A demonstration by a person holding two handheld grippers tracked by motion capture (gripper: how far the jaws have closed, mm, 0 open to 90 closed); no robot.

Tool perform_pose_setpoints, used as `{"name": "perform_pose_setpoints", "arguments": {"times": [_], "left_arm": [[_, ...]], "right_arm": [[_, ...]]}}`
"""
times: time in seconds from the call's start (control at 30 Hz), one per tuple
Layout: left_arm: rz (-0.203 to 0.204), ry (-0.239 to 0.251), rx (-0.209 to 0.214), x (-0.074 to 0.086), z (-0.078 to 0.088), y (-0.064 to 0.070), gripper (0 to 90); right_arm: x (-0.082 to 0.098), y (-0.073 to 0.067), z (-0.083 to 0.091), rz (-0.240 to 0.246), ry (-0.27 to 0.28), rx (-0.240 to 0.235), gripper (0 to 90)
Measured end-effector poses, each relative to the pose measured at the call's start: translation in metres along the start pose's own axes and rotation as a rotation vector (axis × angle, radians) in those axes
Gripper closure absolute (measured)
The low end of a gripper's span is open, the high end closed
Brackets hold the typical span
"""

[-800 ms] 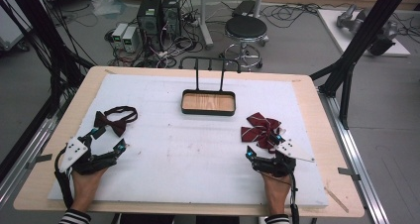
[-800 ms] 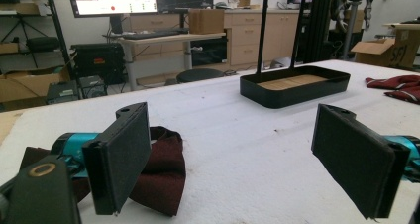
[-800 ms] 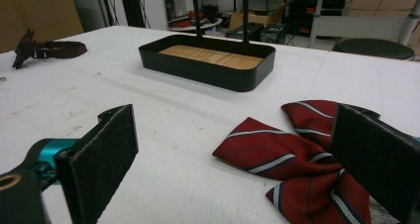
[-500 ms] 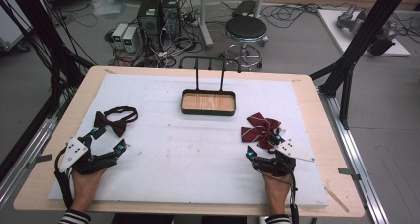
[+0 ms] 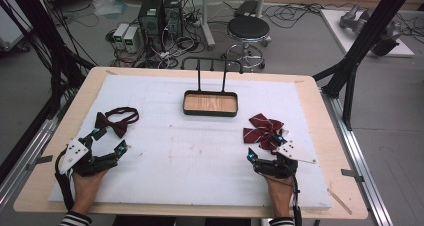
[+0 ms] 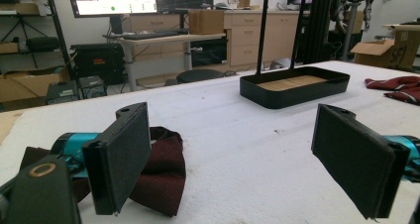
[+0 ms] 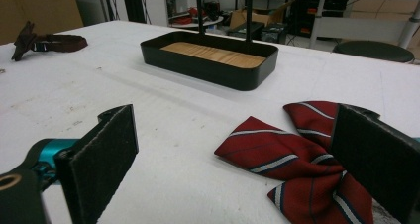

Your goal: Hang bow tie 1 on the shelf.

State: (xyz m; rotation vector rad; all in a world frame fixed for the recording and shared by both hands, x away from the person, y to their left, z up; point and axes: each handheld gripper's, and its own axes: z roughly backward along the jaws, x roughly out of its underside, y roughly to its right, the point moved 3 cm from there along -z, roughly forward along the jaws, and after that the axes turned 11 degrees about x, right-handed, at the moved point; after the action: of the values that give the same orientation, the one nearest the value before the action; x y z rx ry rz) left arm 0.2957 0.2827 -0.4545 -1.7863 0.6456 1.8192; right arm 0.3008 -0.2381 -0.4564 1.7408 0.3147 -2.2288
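Both jaws spread, empty: left gripper (image 5: 107, 142) should probably pinch the dark bow tie (image 5: 111, 123) at its knot, right gripper (image 5: 266, 147) the striped bow tie (image 5: 263, 129).

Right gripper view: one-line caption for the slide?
Open right gripper on the white table beside a striped red bow tie, black wood-bottomed tray beyond.

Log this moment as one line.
left hand-held gripper: open, beside dark maroon bow tie | right hand-held gripper: open, beside red striped bow tie | black wood-bottomed tray: empty
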Motion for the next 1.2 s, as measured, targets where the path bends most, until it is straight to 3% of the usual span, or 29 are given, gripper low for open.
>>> {"name": "perform_pose_setpoints", "arguments": {"times": [0.17, 0.33, 0.6, 0.83, 1.03, 1.2], "left_arm": [[0.002, 0.0, 0.0, 0.0, 0.0, 0.0, 15.8], [0.003, 0.0, 0.0, 0.0, 0.0, 0.0, 15.8], [0.001, 0.001, -0.002, 0.0, 0.0, 0.0, 15.8], [0.002, 0.001, -0.002, 0.0, 0.0, 0.0, 15.8], [0.004, 0.001, -0.002, 0.0, 0.0, 0.0, 15.8], [0.002, 0.001, -0.002, 0.0, 0.0, 0.0, 15.8]], "right_arm": [[-0.001, 0.002, -0.001, -0.015, 0.0, 0.004, 4.1], [-0.009, 0.004, 0.001, -0.001, -0.006, 0.012, 4.1], [-0.037, 0.012, 0.005, 0.008, -0.025, 0.054, 4.1], [-0.057, 0.022, 0.005, 0.039, -0.101, 0.102, 4.1], [-0.068, 0.03, 0.001, 0.014, -0.199, 0.13, 4.2], [-0.078, 0.032, -0.002, 0.018, -0.234, 0.153, 4.5]]}}
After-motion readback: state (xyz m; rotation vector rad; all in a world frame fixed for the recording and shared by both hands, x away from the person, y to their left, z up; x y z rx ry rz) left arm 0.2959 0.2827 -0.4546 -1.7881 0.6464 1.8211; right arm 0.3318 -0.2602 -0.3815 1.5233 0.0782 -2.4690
